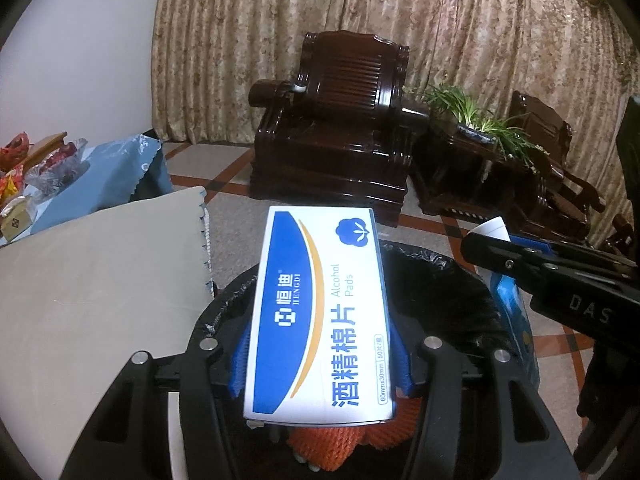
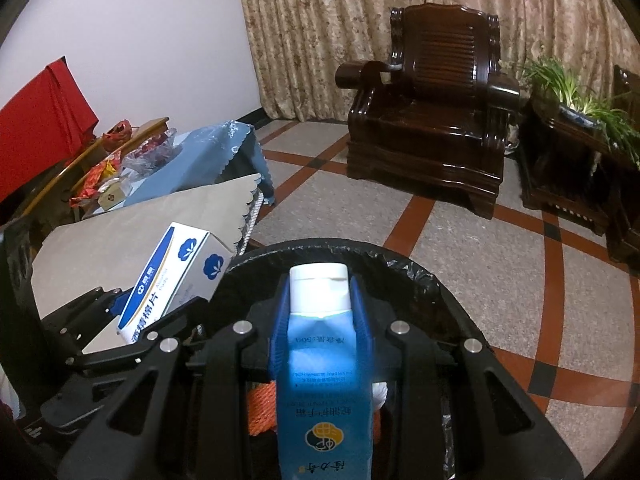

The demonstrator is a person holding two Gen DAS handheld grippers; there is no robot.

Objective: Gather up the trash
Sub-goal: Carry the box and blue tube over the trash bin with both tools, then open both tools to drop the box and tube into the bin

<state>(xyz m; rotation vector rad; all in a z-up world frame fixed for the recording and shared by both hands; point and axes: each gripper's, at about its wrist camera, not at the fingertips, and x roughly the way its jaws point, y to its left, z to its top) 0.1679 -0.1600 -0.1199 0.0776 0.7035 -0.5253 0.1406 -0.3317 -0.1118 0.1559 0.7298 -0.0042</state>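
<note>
**Both grippers loaded above the bin**

Left gripper (image 1: 320,356) clamps a glossy cardboard alcohol-pad box (image 1: 320,316) between ribbed blue pads (image 1: 240,360). Right gripper (image 2: 320,336) clamps a soft blue tube (image 2: 322,392), white cap at 12 o'clock. Black-lined bin (image 2: 400,264) beneath; orange mesh (image 1: 340,448) inside, partly hidden.

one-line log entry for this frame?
left hand-held gripper: shut on box | right hand-held gripper: shut on tube | both over bin | orange mesh inside
</note>
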